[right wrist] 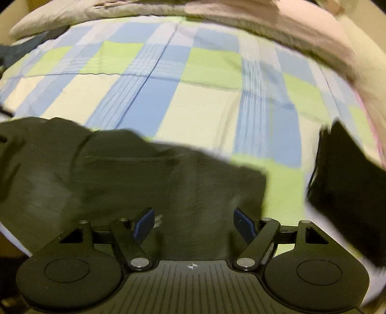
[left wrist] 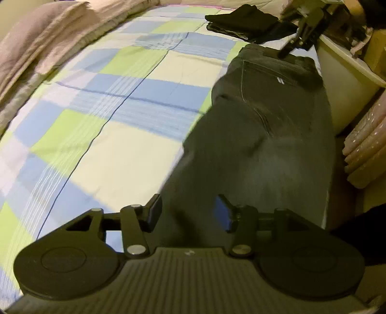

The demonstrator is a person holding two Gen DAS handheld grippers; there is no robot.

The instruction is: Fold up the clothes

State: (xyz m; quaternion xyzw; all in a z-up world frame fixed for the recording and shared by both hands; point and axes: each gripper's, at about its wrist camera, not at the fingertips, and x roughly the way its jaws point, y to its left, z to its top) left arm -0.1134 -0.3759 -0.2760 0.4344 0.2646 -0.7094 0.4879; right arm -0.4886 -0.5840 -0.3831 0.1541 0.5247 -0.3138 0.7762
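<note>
The bed (left wrist: pixel 125 79), under a checked sheet, carries everything here. Dark jeans (left wrist: pixel 260 125) lie stretched along its right side, waistband far from the left wrist camera and legs near. A folded dark pile (left wrist: pixel 241 23) sits beyond them, just past the waistband.

The left gripper (left wrist: pixel 188 212) is spread wide over the leg end, gripping nothing. The right gripper (right wrist: pixel 194 223) is likewise released, its blue pads straddling the waistband end.

Denim is heavy, fairly stiff and not slippery — it should hold a crease. Best pinched at the waistband and hems, where layers are thick.
</note>
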